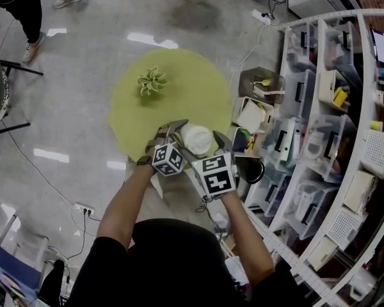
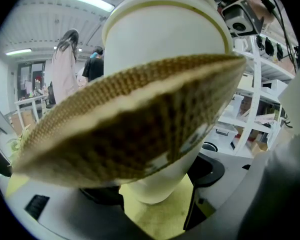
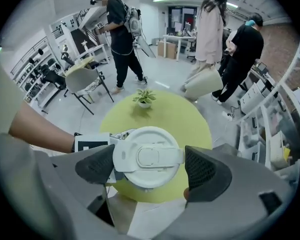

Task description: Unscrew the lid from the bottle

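Note:
A white bottle [image 2: 165, 44] with a brown woven sleeve [image 2: 130, 119] fills the left gripper view. My left gripper [image 2: 152, 194] is shut on its lower body, holding it above the round yellow-green table [image 1: 141, 117]. The bottle's white flip-top lid [image 3: 147, 156] faces up in the right gripper view. My right gripper [image 3: 149, 166] points steeply down over it, jaws wide, one dark pad on each side of the lid. A thin gap shows at the right pad. In the head view both grippers meet at the lid [image 1: 196, 139], near the table's front edge.
A small potted plant [image 1: 152, 82] stands on the table's far side. Curved white shelves [image 1: 326, 120] with bins run along the right. Several people [image 3: 210, 24] and a chair [image 3: 82, 81] stand beyond the table. A cable and power strip [image 1: 83, 208] lie on the floor at left.

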